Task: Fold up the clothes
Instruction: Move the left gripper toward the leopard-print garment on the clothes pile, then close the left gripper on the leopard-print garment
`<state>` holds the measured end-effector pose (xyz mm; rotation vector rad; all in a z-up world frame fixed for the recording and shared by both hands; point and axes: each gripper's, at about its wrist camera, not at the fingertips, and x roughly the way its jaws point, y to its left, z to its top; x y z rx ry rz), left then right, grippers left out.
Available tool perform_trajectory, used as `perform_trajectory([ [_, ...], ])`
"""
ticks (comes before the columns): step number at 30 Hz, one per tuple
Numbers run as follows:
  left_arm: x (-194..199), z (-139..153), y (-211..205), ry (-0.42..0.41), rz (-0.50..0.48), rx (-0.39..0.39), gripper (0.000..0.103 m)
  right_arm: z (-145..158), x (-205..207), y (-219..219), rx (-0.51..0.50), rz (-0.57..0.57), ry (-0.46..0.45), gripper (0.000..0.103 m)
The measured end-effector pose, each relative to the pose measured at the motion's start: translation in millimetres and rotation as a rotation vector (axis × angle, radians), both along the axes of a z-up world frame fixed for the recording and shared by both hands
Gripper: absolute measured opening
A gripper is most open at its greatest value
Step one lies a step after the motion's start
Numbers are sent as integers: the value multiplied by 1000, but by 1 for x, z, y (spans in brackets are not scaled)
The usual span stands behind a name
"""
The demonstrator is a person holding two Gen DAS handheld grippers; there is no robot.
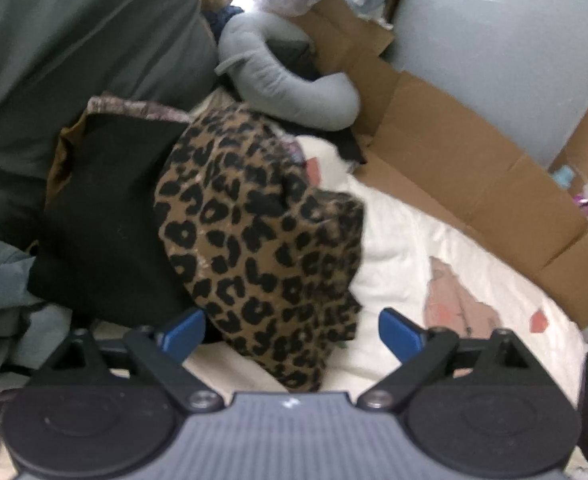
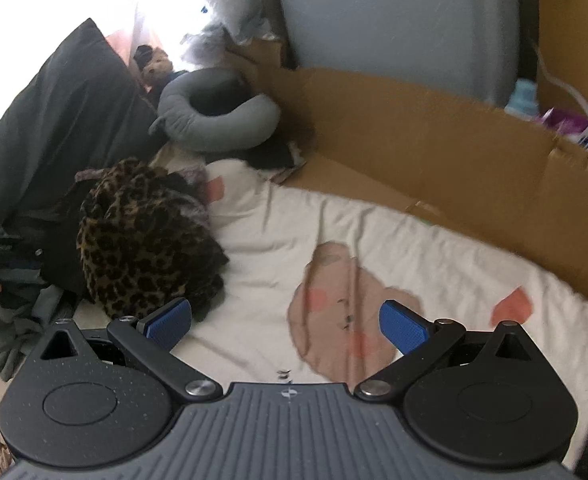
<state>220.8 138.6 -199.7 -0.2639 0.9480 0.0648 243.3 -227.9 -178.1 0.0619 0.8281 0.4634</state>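
Observation:
A leopard-print garment [image 1: 262, 236] lies bunched on the white bed sheet [image 1: 397, 248], resting against a black garment [image 1: 110, 216]. My left gripper [image 1: 292, 330] is open, its blue pads on either side of the leopard garment's near edge, just above it. In the right wrist view the leopard garment [image 2: 142, 240] lies to the left. My right gripper [image 2: 286, 322] is open and empty over the sheet's [image 2: 373, 240] pink bear print, to the right of the garment.
A grey U-shaped pillow [image 1: 278, 76] and a dark green pillow [image 1: 74, 48] lie at the head of the bed. Flattened cardboard [image 1: 473, 168] runs along the right side. Grey crumpled clothes [image 1: 2, 300] lie at the left. A small teddy [image 2: 156, 66] sits at the back.

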Motion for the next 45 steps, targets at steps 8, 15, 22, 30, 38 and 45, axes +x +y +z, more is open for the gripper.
perform_trajectory([
  [8,-3,-34,24,-120,61,-10,88,-54,-15,16,-6,36,38,103],
  [15,14,-57,44,-114,91,-60,89,-81,-33,12,29,40,91,103],
  [22,23,-69,47,-152,101,-129,78,-82,-38,12,40,22,99,102],
  [30,9,-54,42,-211,130,-182,7,-87,-34,11,35,-15,127,90],
  [38,-12,-36,8,-226,-16,-221,3,-80,-33,14,35,13,106,90],
  [45,-31,-53,-37,-154,-172,-267,2,-76,-32,13,63,12,108,90],
])
